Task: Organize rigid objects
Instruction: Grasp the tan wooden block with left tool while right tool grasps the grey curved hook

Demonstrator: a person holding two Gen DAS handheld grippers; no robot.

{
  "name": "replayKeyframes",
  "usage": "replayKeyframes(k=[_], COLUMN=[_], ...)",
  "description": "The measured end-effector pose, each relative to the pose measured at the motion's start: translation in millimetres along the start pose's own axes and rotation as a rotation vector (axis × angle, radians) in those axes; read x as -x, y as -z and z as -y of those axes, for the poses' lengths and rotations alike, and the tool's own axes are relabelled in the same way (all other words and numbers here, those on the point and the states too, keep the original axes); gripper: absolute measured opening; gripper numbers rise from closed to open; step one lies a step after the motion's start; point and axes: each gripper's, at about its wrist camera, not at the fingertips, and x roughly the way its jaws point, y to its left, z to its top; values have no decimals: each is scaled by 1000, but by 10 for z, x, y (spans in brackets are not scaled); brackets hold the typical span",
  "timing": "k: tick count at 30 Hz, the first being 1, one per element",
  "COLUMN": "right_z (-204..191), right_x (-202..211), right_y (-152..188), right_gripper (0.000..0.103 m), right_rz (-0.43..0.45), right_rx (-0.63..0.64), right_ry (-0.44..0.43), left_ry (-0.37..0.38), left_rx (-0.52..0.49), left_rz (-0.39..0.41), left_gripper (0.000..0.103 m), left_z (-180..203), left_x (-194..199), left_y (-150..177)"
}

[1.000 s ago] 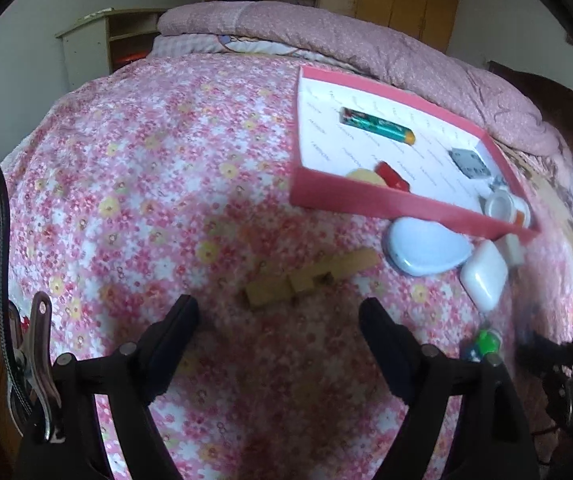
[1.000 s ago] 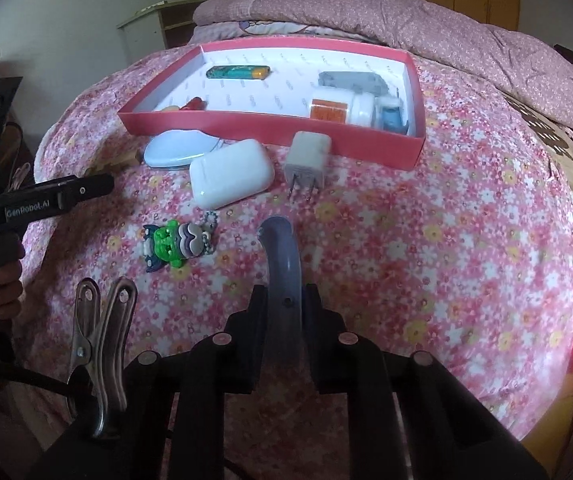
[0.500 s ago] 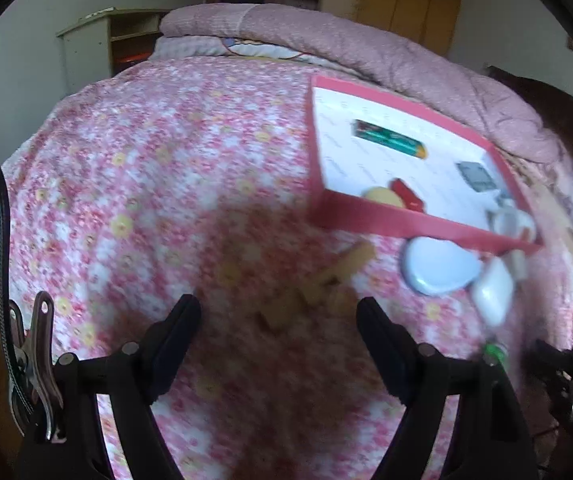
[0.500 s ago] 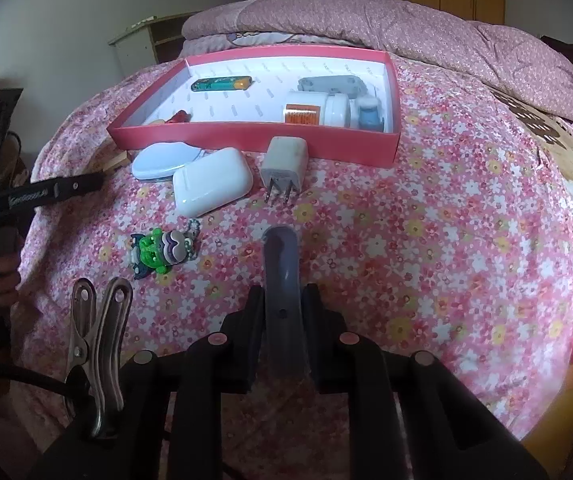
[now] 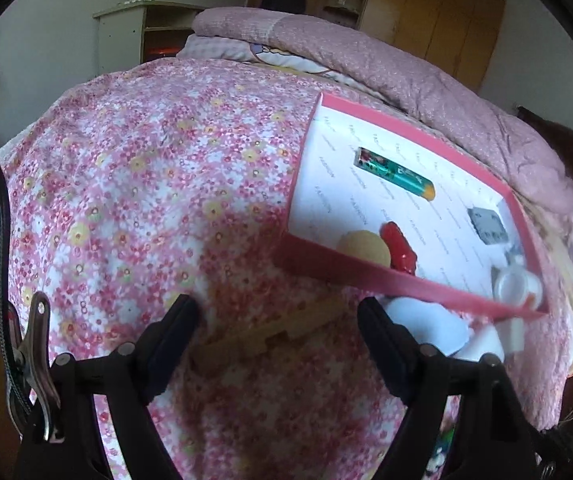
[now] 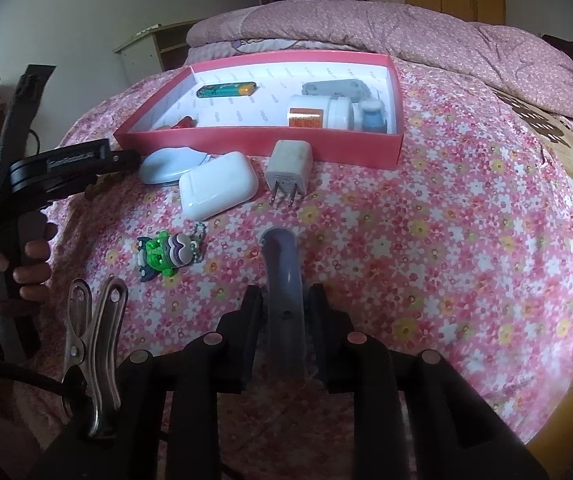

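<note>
Straddling a wooden piece (image 5: 282,330) on the floral bedspread (image 5: 134,184), the left gripper (image 5: 276,320) gapes wide — the right gripper (image 6: 284,308) pinches a curved grey-blue handle (image 6: 282,280) — beside the red tray (image 6: 262,142).

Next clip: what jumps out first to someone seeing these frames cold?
The red tray at the far side of the floral bedspread, already holding a green battery and a white jar. The right hand-held gripper is shut on a purple curved piece, while the left hand-held gripper is open around a wooden block beside the tray.
</note>
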Motion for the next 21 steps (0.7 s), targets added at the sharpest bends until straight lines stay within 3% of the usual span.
replayKeyframes(k=[5, 7, 11, 15, 21], right_z=[15, 22, 22, 15, -30], right_x=[5, 5, 3, 3, -3], right_y=[9, 11, 9, 7, -3], right_gripper=[27, 27, 27, 27, 27], right_rz=[5, 7, 9, 9, 6], right_rx=[-7, -12, -12, -10, 9], right_ry=[-10, -15, -15, -11, 14], left_ry=[-59, -75, -56, -30, 37], left_rx=[-71, -137, -163, -176, -161], left_rz=[8, 23, 34, 28, -4], left_gripper=[83, 74, 58, 27, 18], left_z=[101, 145, 153, 86, -29], left_x=[-43, -43, -1, 44, 101], left_y=[21, 62, 106, 120, 163])
